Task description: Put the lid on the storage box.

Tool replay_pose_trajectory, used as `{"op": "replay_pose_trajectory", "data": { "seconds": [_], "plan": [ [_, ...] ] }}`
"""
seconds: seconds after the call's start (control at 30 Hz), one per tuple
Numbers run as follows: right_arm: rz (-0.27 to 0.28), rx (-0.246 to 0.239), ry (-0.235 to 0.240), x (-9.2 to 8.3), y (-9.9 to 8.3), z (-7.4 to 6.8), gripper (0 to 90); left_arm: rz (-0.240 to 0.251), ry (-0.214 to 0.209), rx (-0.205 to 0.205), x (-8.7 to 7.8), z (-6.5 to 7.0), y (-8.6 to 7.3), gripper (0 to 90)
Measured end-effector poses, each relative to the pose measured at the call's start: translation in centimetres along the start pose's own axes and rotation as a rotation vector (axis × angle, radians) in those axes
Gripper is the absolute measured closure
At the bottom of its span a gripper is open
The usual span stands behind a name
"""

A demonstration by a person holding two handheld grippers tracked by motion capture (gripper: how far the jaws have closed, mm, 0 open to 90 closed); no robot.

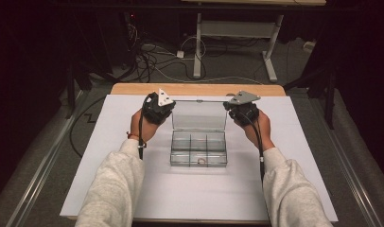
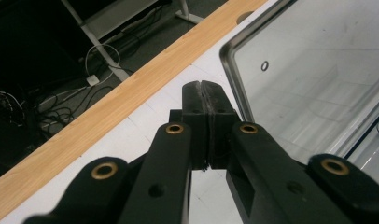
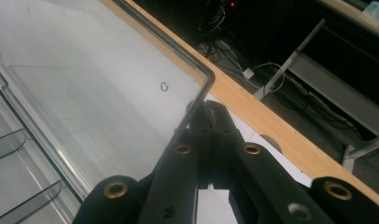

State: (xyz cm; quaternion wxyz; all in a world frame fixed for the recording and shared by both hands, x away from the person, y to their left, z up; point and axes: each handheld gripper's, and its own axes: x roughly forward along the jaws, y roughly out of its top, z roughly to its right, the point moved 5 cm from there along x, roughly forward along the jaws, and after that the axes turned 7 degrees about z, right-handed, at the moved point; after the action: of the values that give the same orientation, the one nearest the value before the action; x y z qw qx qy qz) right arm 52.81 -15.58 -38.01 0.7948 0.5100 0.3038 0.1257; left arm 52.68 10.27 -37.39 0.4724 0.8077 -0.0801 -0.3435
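A person sat at a white surface (image 1: 133, 189) with a wooden far edge, a tool in each hand. In the middle of the surface stood a clear plastic box (image 1: 198, 150), divided into small compartments, its lid (image 1: 199, 115) raised upright at the back. A small ring-shaped thing (image 1: 201, 161) lay in one of the front compartments, near the box's front wall. The left tool (image 1: 167, 105) was held at the lid's upper left corner and the right tool (image 1: 231, 107) at its upper right corner, both hands raised above the surface. In the left gripper view, the left tool's (image 2: 205, 88) jaws were pressed together with nothing between them, their tips just beside the lid's (image 2: 318, 79) rounded corner, not visibly touching it. In the right gripper view, the right tool's (image 3: 207, 108) jaws were also together, with the lid's (image 3: 85, 84) corner edge lying right against their tips; whether the edge was pinched between them could not be made out. Beyond the surface lay a dark floor with tangled cables (image 1: 147, 52) and the legs of another table (image 1: 197, 47).
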Motion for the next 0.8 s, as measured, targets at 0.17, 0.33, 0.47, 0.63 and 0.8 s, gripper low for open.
{"op": "replay_pose_trajectory", "data": {
  "seconds": [0.17,0.33,0.47,0.63,0.8],
  "plan": [
    [0.010,0.004,-0.008,-0.3,-0.1,-0.2,90.0,0.007,0.008,0.005,-0.3,0.1,0.1,86.7],
    [0.019,-0.001,-0.008,-0.5,-0.1,-0.4,90.0,0.019,0.006,0.006,-0.6,0.3,0.1,86.6],
    [0.028,0.000,-0.009,-0.7,0.0,-0.5,90.0,0.024,0.005,0.007,-0.8,0.4,0.0,86.6],
    [0.038,0.008,-0.016,-1.1,0.2,-0.6,90.0,0.037,0.001,0.003,-1.2,0.6,0.2,86.6],
    [0.040,0.013,-0.017,-1.4,0.3,-0.8,90.0,0.042,0.003,0.009,-1.6,0.7,0.2,86.6]
  ]
}}
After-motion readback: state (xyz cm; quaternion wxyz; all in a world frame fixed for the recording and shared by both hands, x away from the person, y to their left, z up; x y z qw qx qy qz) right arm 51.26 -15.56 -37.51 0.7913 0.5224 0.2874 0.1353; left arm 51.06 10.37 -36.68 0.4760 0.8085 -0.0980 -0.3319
